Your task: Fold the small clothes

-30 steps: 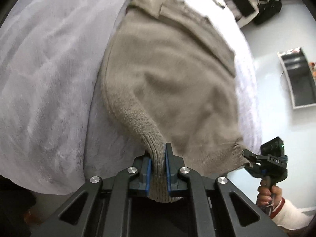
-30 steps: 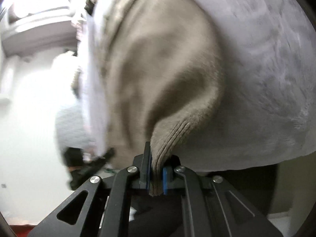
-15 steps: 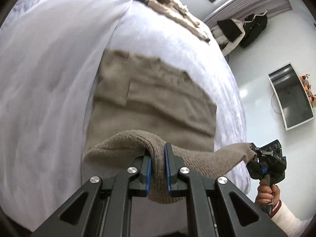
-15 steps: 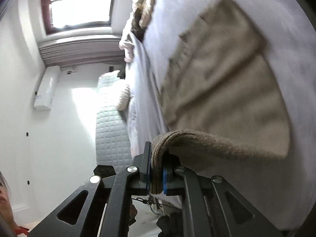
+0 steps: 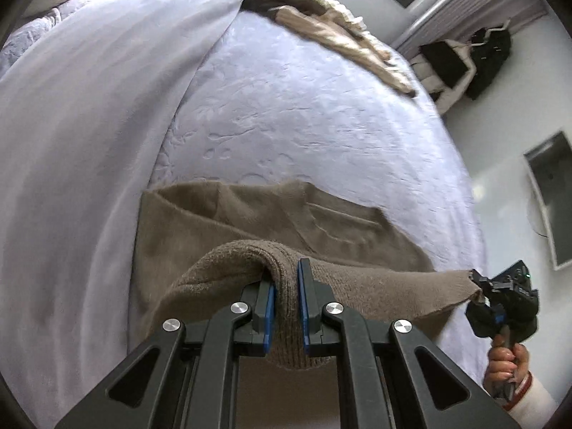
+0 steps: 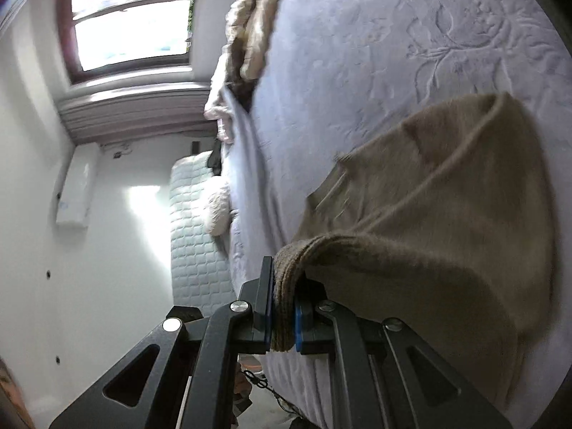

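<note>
Jaws pinch sweater (image 5: 221, 221) over bedspread (image 5: 304, 114).

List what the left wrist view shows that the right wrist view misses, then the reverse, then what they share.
Only the left wrist view: the right tool pinching the far corner of the brown knit garment, the hand holding it, dark coats hanging on the wall.

Only the right wrist view: the window, a white wall unit, the quilted headboard.

Both: the garment held along one edge with the rest lying on the lavender bedspread, and a beige heap farther up the bed.
</note>
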Available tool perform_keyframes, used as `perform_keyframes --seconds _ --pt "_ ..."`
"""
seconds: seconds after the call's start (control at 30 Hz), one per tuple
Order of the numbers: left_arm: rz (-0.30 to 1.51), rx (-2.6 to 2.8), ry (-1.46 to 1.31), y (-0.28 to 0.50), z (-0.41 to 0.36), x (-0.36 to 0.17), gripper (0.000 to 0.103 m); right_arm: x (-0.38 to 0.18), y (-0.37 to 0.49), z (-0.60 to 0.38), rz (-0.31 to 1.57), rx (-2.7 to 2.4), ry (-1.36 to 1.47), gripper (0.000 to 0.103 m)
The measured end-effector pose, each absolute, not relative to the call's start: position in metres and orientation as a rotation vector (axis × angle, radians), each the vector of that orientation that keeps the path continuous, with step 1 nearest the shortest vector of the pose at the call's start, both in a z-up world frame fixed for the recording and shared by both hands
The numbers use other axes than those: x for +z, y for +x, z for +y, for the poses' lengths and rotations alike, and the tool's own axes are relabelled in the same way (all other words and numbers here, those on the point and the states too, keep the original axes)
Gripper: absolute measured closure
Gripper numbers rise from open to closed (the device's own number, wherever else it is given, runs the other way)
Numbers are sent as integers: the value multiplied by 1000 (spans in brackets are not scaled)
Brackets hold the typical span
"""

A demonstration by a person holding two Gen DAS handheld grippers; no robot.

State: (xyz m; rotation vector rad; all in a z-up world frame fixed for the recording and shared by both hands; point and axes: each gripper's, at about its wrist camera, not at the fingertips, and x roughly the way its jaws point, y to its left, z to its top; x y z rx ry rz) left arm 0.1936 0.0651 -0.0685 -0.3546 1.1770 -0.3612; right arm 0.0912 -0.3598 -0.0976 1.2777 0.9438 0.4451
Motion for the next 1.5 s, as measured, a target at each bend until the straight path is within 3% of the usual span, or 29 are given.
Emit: perform_keyframes --seconds 0.2,0.33,0.37,0.43,0.47,0.5,0.53,0.57,0.67,0.8,0.87,1.0,1.1,1.33,1.5 --pt "1273 -228 -232 215 46 -121 87 -153 129 -366 1019 343 1337 93" --pt "1271 -189 -186 212 41 -122 87 -169 136 -371 1084 297 1354 88" --pt "1260 -185 -174 210 41 -117 87 -166 137 -372 1093 288 1334 83" --pt "1221 -161 -140 205 42 -103 87 -154 137 -377 1086 274 1288 51" --pt "1198 -139 -120 204 45 -95 69 -148 138 -379 1068 279 1274 27" --pt "1173 -115 -102 203 48 -87 47 -141 138 -381 1049 289 1264 25" --pt "1129 -84 -98 200 54 -76 11 -133 140 -382 1033 310 1246 25" --pt "1094 -72 -98 198 58 -69 5 -127 140 -383 1026 322 1232 25" --pt "1092 -70 -88 193 66 -59 5 -114 140 -380 1028 370 1185 29" --pt "1157 -132 -53 185 54 -74 5 -109 148 -361 1083 398 1061 45" --pt "1207 -171 -53 181 41 -89 5 -118 156 -352 1121 403 1039 59" --pt "1333 -281 -119 179 14 -127 5 -136 166 -351 1149 356 1036 59" --pt "1296 -234 -73 192 2 -135 5 -149 170 -353 1166 315 1029 59" --pt "1166 84 -94 242 36 -126 5 -153 165 -358 1162 325 1005 59" --pt "1188 119 -131 232 70 -111 5 -148 160 -358 1156 305 998 58"
